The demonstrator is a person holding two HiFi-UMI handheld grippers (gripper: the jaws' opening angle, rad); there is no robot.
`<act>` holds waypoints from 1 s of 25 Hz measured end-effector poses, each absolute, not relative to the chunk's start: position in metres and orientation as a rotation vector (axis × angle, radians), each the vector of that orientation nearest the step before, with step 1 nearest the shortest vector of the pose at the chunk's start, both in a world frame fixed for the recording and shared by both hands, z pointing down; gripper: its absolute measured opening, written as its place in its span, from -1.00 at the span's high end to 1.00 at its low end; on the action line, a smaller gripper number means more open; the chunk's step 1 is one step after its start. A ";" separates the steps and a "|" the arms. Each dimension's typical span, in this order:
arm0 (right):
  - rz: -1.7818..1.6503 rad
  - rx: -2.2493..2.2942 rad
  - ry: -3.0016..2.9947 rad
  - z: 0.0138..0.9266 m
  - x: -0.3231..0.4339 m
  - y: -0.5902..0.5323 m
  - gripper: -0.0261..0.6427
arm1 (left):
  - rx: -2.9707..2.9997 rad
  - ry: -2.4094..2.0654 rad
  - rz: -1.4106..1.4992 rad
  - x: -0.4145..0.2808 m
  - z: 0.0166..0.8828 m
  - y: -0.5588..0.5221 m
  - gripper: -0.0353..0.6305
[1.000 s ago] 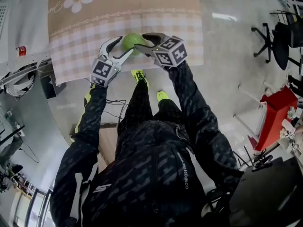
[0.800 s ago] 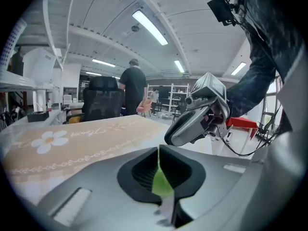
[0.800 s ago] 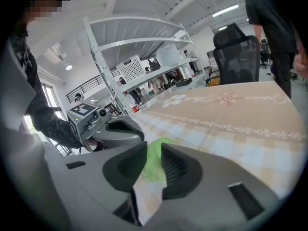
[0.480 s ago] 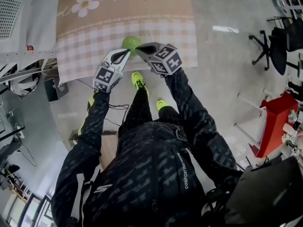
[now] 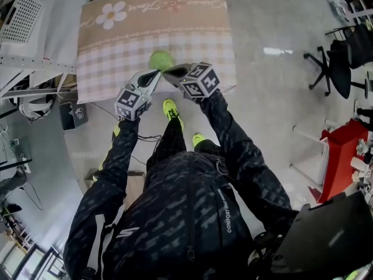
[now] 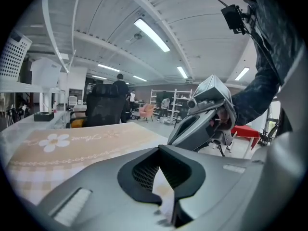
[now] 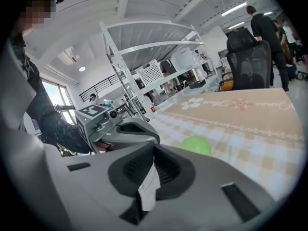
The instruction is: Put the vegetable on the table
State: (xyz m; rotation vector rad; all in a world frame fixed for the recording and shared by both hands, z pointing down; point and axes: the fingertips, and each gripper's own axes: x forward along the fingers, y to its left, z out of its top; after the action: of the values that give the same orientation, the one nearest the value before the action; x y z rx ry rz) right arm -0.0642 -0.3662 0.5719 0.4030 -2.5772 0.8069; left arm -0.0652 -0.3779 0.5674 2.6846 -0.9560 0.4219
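Left gripper [image 5: 155, 74] closed | right gripper [image 5: 168, 70] closed (both empty) | vegetable [image 5: 160, 59] on table [image 5: 116, 48]

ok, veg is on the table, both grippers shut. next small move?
Probably draw both back toward the body: the green vegetable rests on the table, outside the left gripper and right gripper, both shut and empty. Placement looks done.

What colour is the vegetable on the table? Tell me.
The vegetable is light green; head view shows it best.

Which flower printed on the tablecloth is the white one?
The large daisy near the tablecloth's far left corner in the head view; the other flower, further right, is smaller and reddish.
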 end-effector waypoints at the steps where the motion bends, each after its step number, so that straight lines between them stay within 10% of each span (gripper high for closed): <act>1: 0.787 0.391 -2.576 0.569 -0.063 -0.362 0.92 | 2.687 -0.960 0.424 -0.063 0.564 -0.374 0.92; 25: 0.590 0.288 -2.665 0.520 -0.016 -0.189 0.92 | 2.506 -1.261 0.252 -0.024 0.515 -0.178 0.92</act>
State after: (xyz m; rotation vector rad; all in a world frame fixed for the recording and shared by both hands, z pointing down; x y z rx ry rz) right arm -0.0158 -0.1891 0.5201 0.2879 -2.6649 0.5896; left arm -0.0236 -0.1783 0.5150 2.5062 -1.2609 0.2517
